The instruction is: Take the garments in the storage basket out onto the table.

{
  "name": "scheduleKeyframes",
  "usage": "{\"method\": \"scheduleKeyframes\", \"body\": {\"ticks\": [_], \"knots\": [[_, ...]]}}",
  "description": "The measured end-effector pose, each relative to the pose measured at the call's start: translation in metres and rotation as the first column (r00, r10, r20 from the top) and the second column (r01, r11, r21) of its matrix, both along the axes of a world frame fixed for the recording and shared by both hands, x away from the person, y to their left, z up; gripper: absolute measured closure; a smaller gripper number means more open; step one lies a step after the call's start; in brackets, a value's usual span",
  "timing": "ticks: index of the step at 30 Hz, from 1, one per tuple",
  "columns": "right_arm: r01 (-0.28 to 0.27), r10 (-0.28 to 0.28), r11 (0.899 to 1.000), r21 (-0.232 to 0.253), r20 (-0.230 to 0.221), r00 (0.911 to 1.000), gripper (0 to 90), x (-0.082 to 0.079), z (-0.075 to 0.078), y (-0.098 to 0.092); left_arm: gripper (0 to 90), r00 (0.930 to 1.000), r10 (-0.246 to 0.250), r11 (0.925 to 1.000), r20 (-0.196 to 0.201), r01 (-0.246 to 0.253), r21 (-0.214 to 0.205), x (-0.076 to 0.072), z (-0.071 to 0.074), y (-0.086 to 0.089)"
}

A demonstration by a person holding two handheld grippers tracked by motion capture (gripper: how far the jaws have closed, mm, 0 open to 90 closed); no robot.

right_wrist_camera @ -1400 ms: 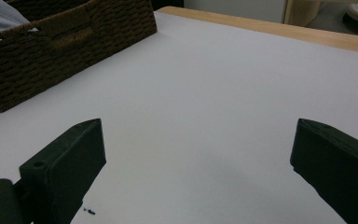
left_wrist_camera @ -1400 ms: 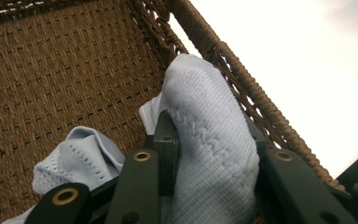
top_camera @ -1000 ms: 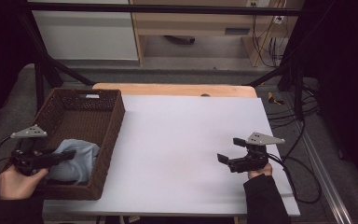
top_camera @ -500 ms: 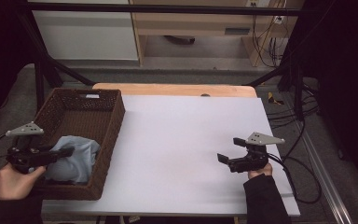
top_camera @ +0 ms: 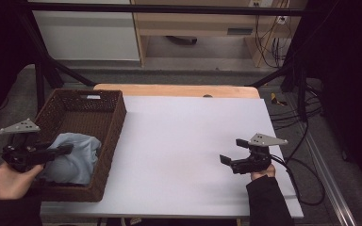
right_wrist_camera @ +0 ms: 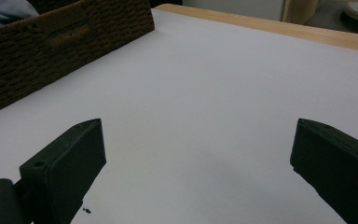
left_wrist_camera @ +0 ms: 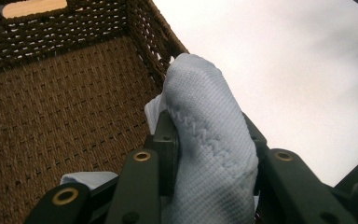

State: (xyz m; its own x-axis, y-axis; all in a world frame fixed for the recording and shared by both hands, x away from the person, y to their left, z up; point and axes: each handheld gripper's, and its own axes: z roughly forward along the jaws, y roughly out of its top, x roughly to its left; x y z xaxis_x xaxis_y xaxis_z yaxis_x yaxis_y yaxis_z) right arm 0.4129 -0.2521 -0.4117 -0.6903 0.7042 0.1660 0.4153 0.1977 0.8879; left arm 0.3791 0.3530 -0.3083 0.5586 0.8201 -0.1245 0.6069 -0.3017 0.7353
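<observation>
A pale blue cloth (top_camera: 75, 157) lies bunched in the near half of a dark brown wicker basket (top_camera: 101, 101) at the table's left. My left gripper (top_camera: 61, 150) reaches over the basket's near left corner and is shut on a fold of that cloth (left_wrist_camera: 205, 140), which fills the space between the jaws and rises above them. Over the bare white tabletop at the right, my right gripper (top_camera: 231, 151) is held low and open, nothing between its jaws. In the right gripper view the basket (right_wrist_camera: 60, 42) stands far left, cloth (right_wrist_camera: 2, 11) showing over its rim.
The white table surface (top_camera: 184, 141) lies between the basket and the right hand. A wooden strip (top_camera: 179, 90) runs along its far edge. Cables (top_camera: 306, 160) trail off the right side, and dark frame legs stand behind the basket.
My left gripper has drifted slightly left and toward the near edge, drawing the cloth up and toward the basket's near left corner. The right gripper has stayed put.
</observation>
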Motion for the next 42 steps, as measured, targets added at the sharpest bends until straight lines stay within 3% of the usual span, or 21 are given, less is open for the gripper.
{"method": "scheduleKeyframes", "body": {"ticks": [12, 42], "knots": [[0.001, -0.001, 1.0, 0.001, 0.0, 1.0, 3.6, 0.0, 0.0, -0.001, 67.3, 0.9999, -0.001, 1.0, 0.014, 0.001, 0.008, 0.003, 0.012, 0.001], [-0.001, 0.001, 1.0, -0.002, -0.002, 1.0, 3.6, 0.001, 0.0, -0.001, 67.4, 0.9957, -0.002, 1.0, 0.093, 0.001, 0.008, 0.007, 0.056, 0.006]]}}
